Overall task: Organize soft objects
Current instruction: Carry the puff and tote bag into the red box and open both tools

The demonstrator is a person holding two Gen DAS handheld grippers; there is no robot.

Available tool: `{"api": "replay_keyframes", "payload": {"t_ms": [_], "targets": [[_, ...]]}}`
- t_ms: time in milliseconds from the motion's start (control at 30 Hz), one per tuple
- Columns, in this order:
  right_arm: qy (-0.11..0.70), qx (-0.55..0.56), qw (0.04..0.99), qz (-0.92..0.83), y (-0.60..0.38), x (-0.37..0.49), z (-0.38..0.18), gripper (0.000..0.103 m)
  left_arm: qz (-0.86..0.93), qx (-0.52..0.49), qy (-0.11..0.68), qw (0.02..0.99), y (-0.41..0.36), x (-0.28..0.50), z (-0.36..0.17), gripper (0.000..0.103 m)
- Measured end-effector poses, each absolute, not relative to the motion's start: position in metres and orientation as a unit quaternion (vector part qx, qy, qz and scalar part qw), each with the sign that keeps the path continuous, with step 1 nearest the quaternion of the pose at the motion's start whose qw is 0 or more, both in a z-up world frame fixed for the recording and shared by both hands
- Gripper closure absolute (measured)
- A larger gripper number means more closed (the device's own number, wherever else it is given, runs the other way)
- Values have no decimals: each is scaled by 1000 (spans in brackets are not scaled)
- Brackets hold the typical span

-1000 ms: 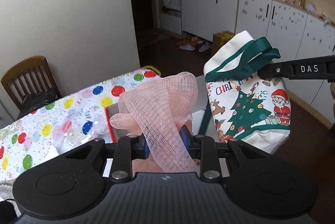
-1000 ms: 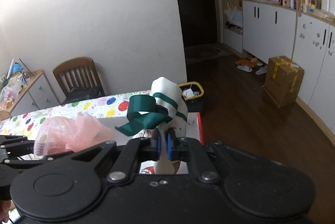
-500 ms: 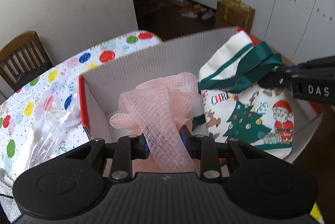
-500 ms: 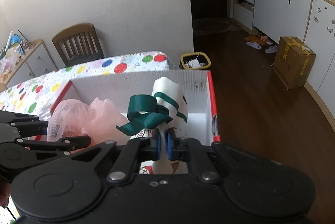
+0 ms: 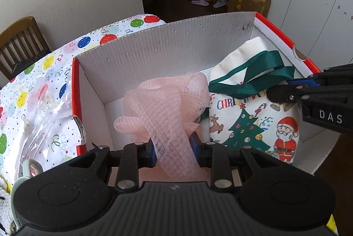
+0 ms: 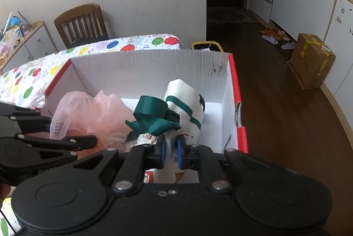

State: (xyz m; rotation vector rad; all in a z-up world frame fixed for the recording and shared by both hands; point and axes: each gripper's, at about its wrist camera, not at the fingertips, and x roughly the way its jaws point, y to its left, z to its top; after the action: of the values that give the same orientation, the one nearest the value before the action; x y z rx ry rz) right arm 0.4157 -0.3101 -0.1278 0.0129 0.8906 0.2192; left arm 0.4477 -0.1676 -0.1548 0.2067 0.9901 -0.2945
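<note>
A pink mesh puff (image 5: 167, 108) stands bunched and crumpled inside the white corrugated box (image 5: 176, 44), toward its left wall. Just beside it, toward the box's right wall, a cream Christmas tote bag (image 5: 249, 117) with green straps sits upright, seemingly touching the puff.

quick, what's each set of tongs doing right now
left tongs: closed on the pink mesh pouf
right tongs: closed on the christmas bag
</note>
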Motion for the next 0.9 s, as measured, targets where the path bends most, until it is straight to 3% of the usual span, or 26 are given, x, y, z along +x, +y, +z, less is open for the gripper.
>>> {"api": "replay_keyframes", "payload": {"t_ms": [133,200,267,467,667,900], "targets": [[433,6,895,104,-310,416,-129,88,-139,93,475,864,-167,448,-156,71],[434,7,895,104,-312,416,-130,84,-139,94,478,862,-168,447,-155,47],[434,14,895,104,-315,414,-131,82,-145,90,479,861,-168,446,-155,44],[429,16,897,108,-319,407,-126,76,-144,89,460,871,-169,438,-147,41],[420,22,900,119,-322,399,-116,60,-143,76,437,885,-164,431,-132,36],[402,26,906,129,-324,384,-98,51,-147,70,403,901,-161,409,-109,36]]}}
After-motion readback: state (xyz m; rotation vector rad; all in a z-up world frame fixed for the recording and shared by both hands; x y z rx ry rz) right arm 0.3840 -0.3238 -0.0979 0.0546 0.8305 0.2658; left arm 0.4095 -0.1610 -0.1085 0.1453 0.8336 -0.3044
